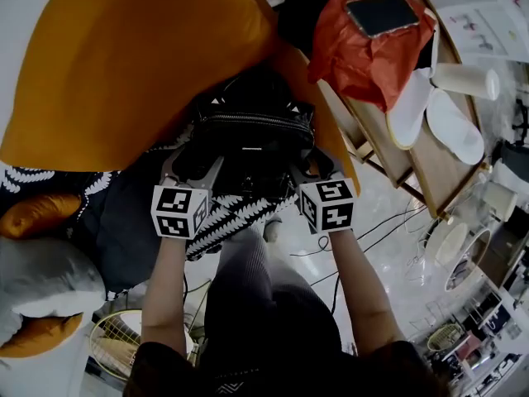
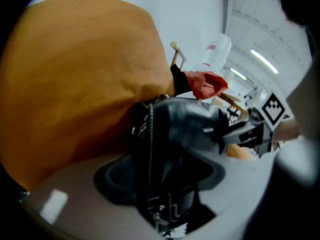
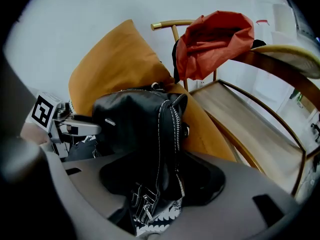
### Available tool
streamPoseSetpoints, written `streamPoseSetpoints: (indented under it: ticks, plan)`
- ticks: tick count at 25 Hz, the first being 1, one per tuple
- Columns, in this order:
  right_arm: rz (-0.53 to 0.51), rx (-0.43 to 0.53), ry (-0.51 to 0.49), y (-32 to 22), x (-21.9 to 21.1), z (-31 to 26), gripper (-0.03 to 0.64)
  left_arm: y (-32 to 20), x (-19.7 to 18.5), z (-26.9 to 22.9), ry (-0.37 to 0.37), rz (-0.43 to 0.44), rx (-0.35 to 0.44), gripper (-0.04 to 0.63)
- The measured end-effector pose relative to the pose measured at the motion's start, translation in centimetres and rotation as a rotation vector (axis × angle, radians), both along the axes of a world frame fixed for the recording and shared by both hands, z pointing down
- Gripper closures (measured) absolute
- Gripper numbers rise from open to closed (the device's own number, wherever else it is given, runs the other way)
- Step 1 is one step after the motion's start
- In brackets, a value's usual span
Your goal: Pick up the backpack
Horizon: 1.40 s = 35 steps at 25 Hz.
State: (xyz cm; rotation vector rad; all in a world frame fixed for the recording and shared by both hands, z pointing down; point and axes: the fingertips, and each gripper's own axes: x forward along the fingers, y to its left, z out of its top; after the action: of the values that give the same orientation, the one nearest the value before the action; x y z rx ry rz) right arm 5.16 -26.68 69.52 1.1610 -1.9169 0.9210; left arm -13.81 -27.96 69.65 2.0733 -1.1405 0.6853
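A black leather backpack [image 1: 252, 131] with a silver zip leans against a big orange cushion [image 1: 132, 64]. My left gripper [image 1: 192, 170] reaches its left side and my right gripper [image 1: 312, 170] its right side, each with a marker cube behind. In the left gripper view the backpack's zipped edge [image 2: 150, 149] runs up between the wide jaws of the left gripper [image 2: 160, 189]. The right gripper view shows the same for the right gripper [image 3: 160, 189], with the backpack [image 3: 135, 124] standing ahead. Both stand open around the bag's lower corners; I cannot see the pads pressing on it.
A black-and-white leaf-patterned fabric [image 1: 240, 213] lies under the bag. To the right is a wooden side table [image 1: 430, 160] with a red cloth bag [image 1: 364, 56], a phone [image 1: 382, 13] and white slippers [image 1: 450, 122]. Grey and orange pillows [image 1: 37, 284] lie at left; cables [image 1: 388, 226] cross the floor.
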Motion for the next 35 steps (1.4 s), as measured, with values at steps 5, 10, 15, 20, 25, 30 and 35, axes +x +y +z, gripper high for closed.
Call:
streamPoseSetpoints:
  ticks: [5, 10, 15, 20, 25, 30, 35]
  plan:
    - [-0.017, 0.006, 0.006, 0.1, 0.0, 0.1, 0.404, -0.1, 0.4, 0.4, 0.014, 0.019, -0.015, 0.354]
    - [-0.040, 0.013, 0.001, 0.4, -0.4, -0.3, 0.439, 0.2, 0.6, 0.1, 0.020, 0.037, -0.027, 0.386]
    - [-0.061, 0.018, 0.001, 1.3, -1.0, -1.0, 0.500, 1.0, 0.9, -0.8, 0.017, 0.051, -0.036, 0.420]
    - [-0.074, 0.026, -0.002, 2.5, -1.2, -1.8, 0.545, 2.0, 1.3, -1.9, -0.002, 0.059, -0.023, 0.452]
    - [-0.071, 0.031, -0.010, 4.3, -1.1, -2.8, 0.560, 3.8, 1.6, -3.1, -0.018, 0.056, -0.006, 0.472]
    - [-0.076, 0.039, -0.008, 5.7, -0.9, -3.9, 0.571, 5.3, 1.8, -4.7, -0.025, 0.042, 0.005, 0.485]
    - [-0.068, 0.049, -0.007, 7.2, -0.8, -5.1, 0.578, 7.1, 2.1, -6.0, -0.033, 0.051, 0.014, 0.500]
